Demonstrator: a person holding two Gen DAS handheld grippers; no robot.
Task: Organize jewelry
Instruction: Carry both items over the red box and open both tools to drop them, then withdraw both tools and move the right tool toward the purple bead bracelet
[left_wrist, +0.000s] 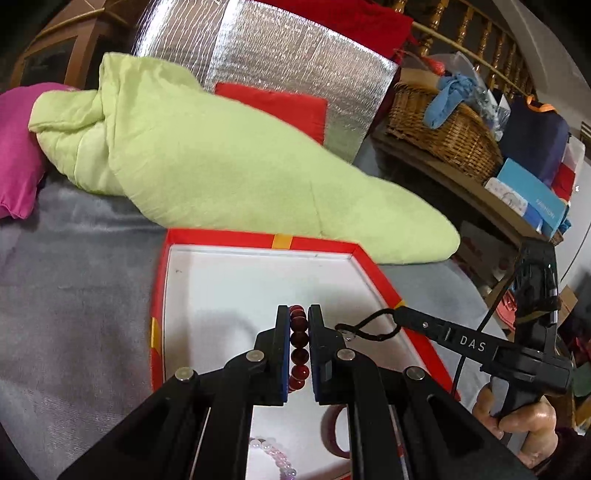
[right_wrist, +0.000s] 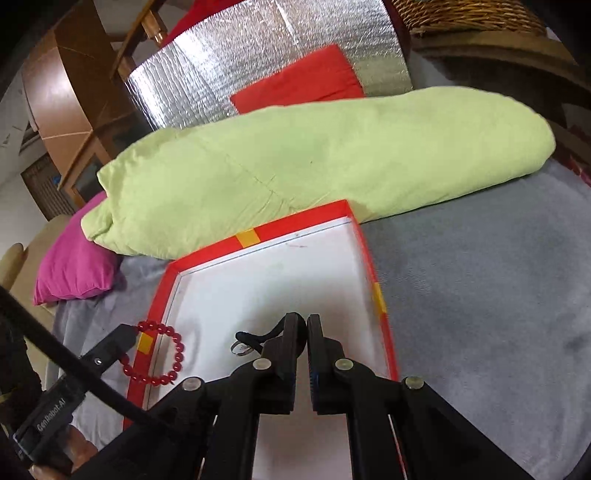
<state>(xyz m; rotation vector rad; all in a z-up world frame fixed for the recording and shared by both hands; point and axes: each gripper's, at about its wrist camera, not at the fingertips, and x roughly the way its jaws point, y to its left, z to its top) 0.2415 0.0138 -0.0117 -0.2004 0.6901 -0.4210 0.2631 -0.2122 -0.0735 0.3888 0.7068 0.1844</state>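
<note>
Jewelry sits in both grippers: the left gripper (left_wrist: 298, 325) is clenched on a red bead bracelet (left_wrist: 298, 354), whose dark red beads run in a line between the two blue-edged fingers, and in the right wrist view the same bracelet (right_wrist: 159, 353) hangs as a full loop from that gripper's tip, over the left rim of the box. The right gripper (right_wrist: 299, 328) has its jaws closed on a black cord (right_wrist: 255, 336) with a small metal ring at its end, held above the white floor of the box; in the left wrist view that cord (left_wrist: 365, 326) loops out from the right gripper's tip just beside the left fingers. Below them lies the red box (left_wrist: 373, 266), shallow, white inside, with yellow tabs on its rim. Near its close end rest a pale pink bead bracelet (left_wrist: 273, 456) and a maroon bangle (left_wrist: 334, 430), partly hidden by the gripper. The box stands on a grey blanket (left_wrist: 74, 314), touching a light green pillow (left_wrist: 221, 162) behind it. Further back are a magenta cushion (left_wrist: 14, 155), a silver foil sheet (left_wrist: 280, 55), a red cushion (left_wrist: 277, 105) and a wicker basket (left_wrist: 443, 133).
</note>
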